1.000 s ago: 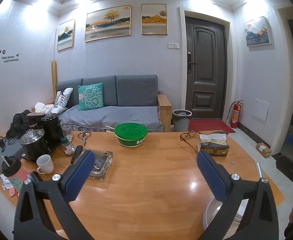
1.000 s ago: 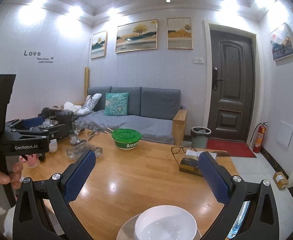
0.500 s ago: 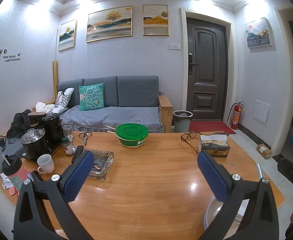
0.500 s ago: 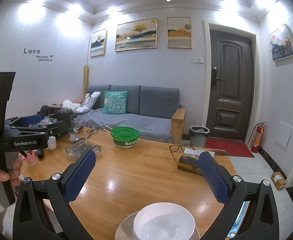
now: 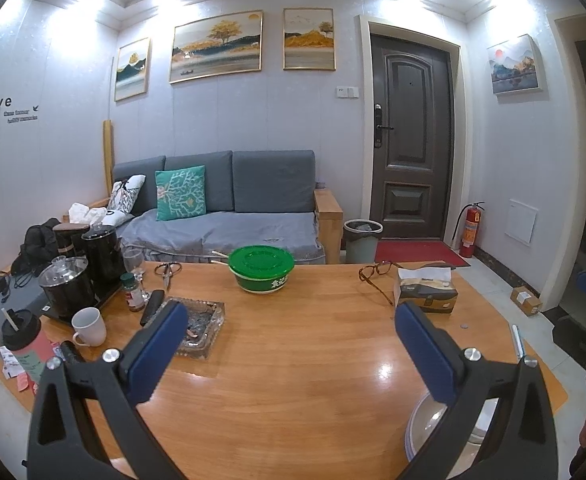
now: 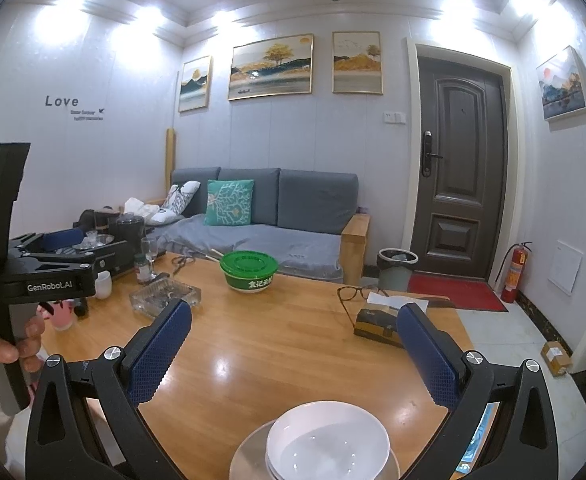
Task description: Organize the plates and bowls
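Observation:
A white bowl (image 6: 327, 440) sits on a pale plate (image 6: 249, 460) at the near edge of the wooden table (image 6: 293, 352), low between the fingers of my right gripper (image 6: 293, 360), which is open and empty above it. In the left wrist view the same plate and bowl (image 5: 429, 428) show partly behind the right finger. My left gripper (image 5: 289, 344) is open and empty over the table (image 5: 293, 360); it also shows at the left of the right wrist view (image 6: 49, 268), held by a hand.
A green lidded bowl (image 5: 261, 268) stands at the table's far middle. A glass ashtray (image 5: 201, 328), white mug (image 5: 89, 326), kettles (image 5: 69, 288), jar and red cup crowd the left. Glasses (image 5: 375, 274) and a tissue box (image 5: 425, 290) lie at the right.
Both views have shifted only slightly. The right gripper has drifted a little so the bowl sits marginally lower in view. Both grippers stay open.

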`<action>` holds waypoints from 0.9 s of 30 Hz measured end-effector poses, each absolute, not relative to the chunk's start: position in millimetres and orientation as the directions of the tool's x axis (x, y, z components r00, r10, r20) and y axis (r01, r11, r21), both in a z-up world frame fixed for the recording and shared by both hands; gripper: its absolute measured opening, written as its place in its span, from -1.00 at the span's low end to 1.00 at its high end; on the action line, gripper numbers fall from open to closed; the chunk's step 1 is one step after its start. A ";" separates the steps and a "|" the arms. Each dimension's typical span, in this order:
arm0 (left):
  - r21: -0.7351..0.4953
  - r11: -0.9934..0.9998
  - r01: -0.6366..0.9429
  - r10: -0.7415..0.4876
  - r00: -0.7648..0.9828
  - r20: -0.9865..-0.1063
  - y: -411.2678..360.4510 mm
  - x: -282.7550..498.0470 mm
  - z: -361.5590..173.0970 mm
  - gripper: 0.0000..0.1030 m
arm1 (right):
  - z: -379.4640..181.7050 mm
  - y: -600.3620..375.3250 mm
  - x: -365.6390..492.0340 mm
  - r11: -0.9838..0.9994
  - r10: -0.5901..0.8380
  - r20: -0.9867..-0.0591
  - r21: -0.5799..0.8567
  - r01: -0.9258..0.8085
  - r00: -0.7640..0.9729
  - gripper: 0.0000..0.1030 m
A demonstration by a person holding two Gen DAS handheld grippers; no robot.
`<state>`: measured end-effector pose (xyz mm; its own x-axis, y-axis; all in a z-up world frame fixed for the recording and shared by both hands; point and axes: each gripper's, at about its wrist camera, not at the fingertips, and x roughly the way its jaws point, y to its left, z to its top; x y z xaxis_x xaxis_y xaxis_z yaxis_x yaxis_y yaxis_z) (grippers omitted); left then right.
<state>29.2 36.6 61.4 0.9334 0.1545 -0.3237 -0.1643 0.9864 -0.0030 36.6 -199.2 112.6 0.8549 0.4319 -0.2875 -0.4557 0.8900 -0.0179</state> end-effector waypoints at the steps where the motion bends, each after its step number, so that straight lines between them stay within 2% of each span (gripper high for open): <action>1: -0.002 0.987 -0.163 0.154 0.934 -0.323 36.8 28.9 61.4 0.99 | 112.4 -199.4 36.4 0.890 0.432 -0.287 -0.018 -0.455 0.855 0.98; 27: -0.002 0.987 -0.162 0.152 0.934 -0.324 36.9 26.4 59.3 0.99 | 107.8 -210.0 31.7 0.897 0.419 -0.289 -0.016 -0.441 0.861 0.98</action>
